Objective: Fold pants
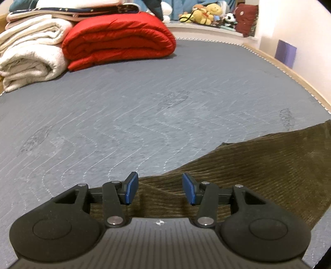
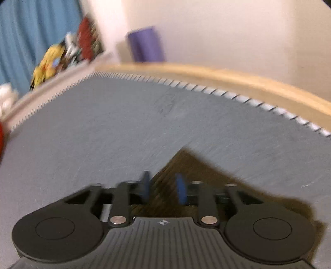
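Note:
The pants [image 1: 258, 171] are olive-brown corduroy and lie on the grey mattress [image 1: 134, 107], running from the lower middle to the right edge of the left wrist view. My left gripper [image 1: 161, 187] hovers over their near edge, its blue pads [image 1: 132, 188] apart with nothing pinched between them. In the blurred right wrist view a pointed corner of the pants [image 2: 182, 163] lies flat on the mattress [image 2: 103, 128]. My right gripper [image 2: 163, 187] is above that corner, open, with the cloth below the gap and not gripped.
A folded red quilt [image 1: 118, 39] and rolled white blankets [image 1: 31, 53] are stacked at the far left of the mattress. Plush toys [image 1: 209, 12] sit on a ledge behind. A wooden bed rail [image 2: 227, 78] and a wall bound the right side, with a purple object [image 2: 145, 44] there.

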Demonstrator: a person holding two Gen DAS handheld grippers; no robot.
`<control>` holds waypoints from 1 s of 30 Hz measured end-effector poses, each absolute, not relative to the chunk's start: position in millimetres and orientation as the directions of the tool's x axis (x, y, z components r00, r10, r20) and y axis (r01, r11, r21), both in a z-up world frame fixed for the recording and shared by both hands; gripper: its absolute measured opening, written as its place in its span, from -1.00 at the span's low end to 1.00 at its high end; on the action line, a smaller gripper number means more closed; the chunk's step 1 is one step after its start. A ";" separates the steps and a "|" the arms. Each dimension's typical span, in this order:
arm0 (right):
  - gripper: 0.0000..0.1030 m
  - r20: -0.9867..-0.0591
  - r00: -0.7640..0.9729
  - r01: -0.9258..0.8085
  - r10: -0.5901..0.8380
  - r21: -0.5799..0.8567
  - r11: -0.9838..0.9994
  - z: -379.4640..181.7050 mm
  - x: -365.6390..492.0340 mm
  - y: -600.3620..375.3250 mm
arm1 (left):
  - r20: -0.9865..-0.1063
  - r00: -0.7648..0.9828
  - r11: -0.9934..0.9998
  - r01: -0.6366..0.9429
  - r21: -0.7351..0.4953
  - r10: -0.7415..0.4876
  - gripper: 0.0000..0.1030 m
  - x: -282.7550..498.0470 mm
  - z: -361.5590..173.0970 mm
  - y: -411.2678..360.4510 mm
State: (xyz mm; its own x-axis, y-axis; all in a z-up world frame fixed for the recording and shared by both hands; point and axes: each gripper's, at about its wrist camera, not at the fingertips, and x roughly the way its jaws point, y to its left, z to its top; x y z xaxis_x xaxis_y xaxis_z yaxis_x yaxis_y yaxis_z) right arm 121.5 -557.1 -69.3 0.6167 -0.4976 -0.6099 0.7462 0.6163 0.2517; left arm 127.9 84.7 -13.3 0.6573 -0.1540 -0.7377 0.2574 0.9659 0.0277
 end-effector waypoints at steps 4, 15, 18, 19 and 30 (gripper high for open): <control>-0.21 -0.547 0.651 0.744 -0.526 0.321 0.586 -41.7 69.8 -580.7 | -0.720 0.668 0.957 0.288 0.020 -0.186 0.02 121.1 -11.3 79.1; 0.39 -0.669 0.634 0.712 -0.389 0.308 0.631 -55.5 -46.5 -635.1 | -0.707 0.661 0.930 0.368 0.013 -0.252 0.15 103.1 0.1 49.6; 0.39 -0.710 0.614 0.715 -0.345 0.316 0.623 -67.0 -62.8 -637.9 | -0.704 0.660 0.924 0.381 0.011 -0.264 0.17 98.0 1.7 44.3; 0.39 -0.725 0.605 0.718 -0.330 0.318 0.619 -72.3 -65.5 -639.3 | -0.702 0.661 0.924 0.382 0.012 -0.264 0.18 96.9 2.0 43.6; 0.36 -0.751 0.579 0.637 -0.317 0.174 0.751 -86.8 -26.8 -605.3 | -0.716 0.659 0.933 0.359 0.030 -0.230 0.22 99.1 -3.5 52.7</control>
State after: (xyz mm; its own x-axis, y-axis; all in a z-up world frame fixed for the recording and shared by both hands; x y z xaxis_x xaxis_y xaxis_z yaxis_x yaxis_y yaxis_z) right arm -26.8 -605.3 -86.8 0.5789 -0.3165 -0.7514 0.6366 0.7513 0.1740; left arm 99.1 52.7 -3.5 0.6588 -0.2301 -0.7163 0.3585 0.9330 0.0301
